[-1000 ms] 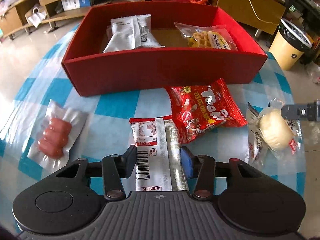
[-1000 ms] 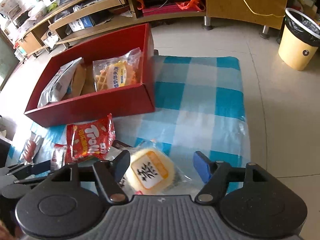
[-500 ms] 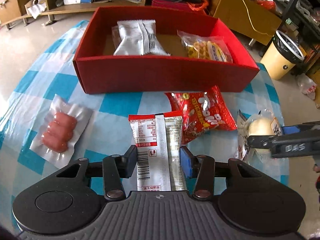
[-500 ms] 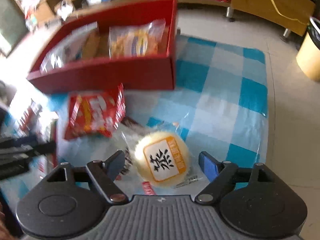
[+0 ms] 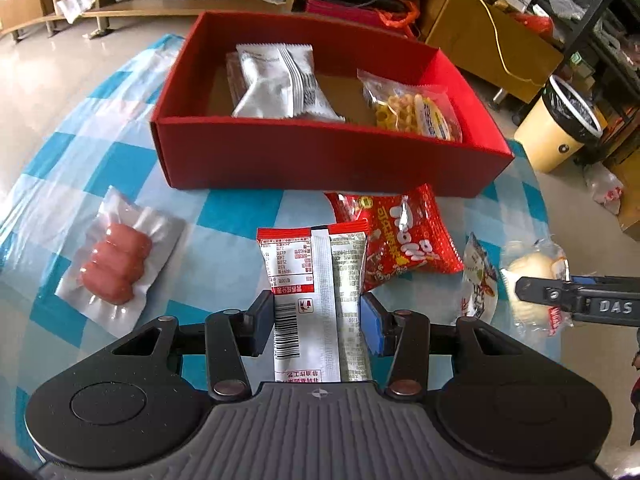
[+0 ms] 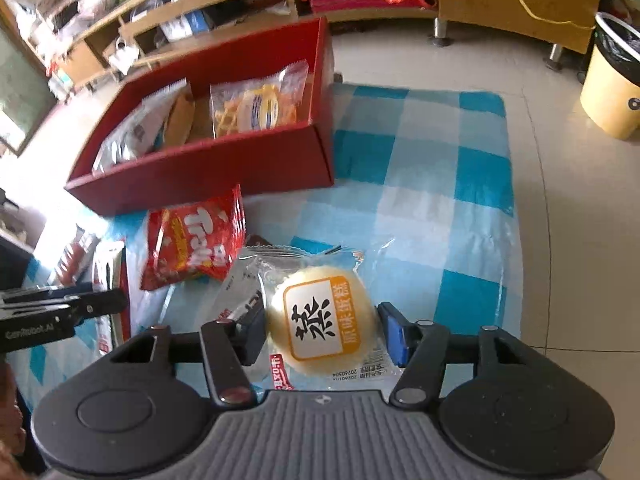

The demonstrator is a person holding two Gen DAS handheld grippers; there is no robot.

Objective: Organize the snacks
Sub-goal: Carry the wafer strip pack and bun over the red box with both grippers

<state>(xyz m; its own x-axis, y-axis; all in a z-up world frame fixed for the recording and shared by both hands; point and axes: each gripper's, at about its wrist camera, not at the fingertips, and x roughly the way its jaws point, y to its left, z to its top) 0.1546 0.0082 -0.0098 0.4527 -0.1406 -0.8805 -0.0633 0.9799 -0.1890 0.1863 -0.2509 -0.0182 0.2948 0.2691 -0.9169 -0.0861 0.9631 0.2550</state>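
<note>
Covering the table, a blue-checked cloth (image 5: 240,208) carries a red box (image 5: 320,160) near its far edge. Left gripper (image 5: 318,320) is clamped on a barcoded snack packet (image 5: 316,280). Right gripper (image 6: 322,330) pinches a wrapped steamed cake (image 6: 322,316) near the cloth's near edge.

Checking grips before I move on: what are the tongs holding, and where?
Left tongs pinch the red-and-white packet across its near end. Right tongs straddle the cake bun; contact unclear.
</note>
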